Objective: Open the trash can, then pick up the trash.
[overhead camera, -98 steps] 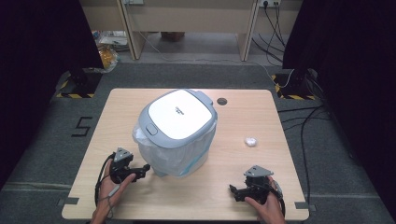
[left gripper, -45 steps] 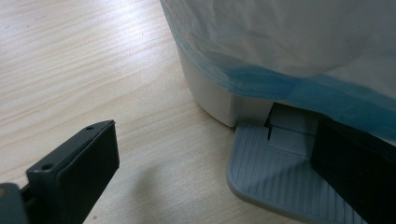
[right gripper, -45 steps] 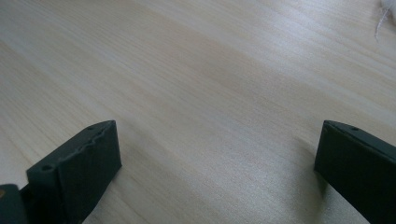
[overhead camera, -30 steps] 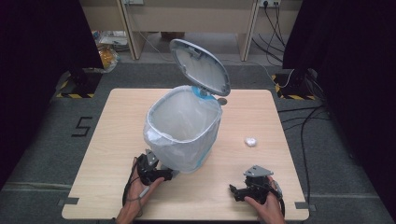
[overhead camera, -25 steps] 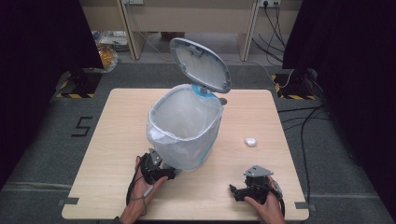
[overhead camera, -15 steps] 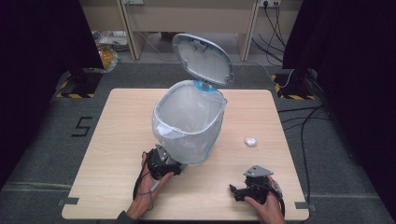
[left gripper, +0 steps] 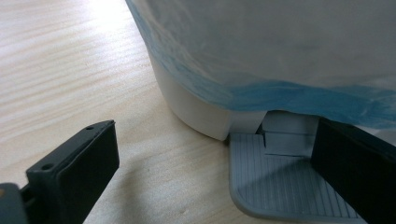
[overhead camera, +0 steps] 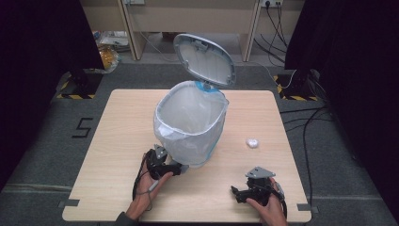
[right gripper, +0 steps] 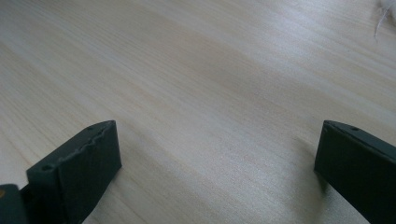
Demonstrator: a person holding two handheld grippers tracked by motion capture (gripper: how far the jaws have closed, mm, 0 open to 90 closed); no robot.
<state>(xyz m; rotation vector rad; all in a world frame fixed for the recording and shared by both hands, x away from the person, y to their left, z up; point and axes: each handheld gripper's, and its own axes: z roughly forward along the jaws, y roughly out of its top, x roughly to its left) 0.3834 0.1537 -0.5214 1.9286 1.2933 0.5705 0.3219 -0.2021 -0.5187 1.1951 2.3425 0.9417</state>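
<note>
A white pedal bin (overhead camera: 190, 127) lined with a clear bag stands mid-table, its grey lid (overhead camera: 204, 59) raised at the back. My left gripper (overhead camera: 178, 168) is at the foot of the bin on its near side. In the left gripper view the left gripper (left gripper: 219, 149) is open, with its right jaw lying on the ribbed grey pedal (left gripper: 275, 186) below the bin's base (left gripper: 196, 109). My right gripper (overhead camera: 236, 194) rests open near the front right edge, with bare wood between its jaws in the right gripper view (right gripper: 217, 144).
A small white crumpled wad (overhead camera: 252, 142) lies on the table (overhead camera: 122, 122) right of the bin, and its edge shows at the top right corner of the right gripper view (right gripper: 387, 7). Cables and cabinet legs lie on the floor beyond the far edge.
The left gripper has moved from the front left to the bin's pedal and the lid has swung up. Over the last second the bin has shifted slightly right. The right gripper has stayed put.
</note>
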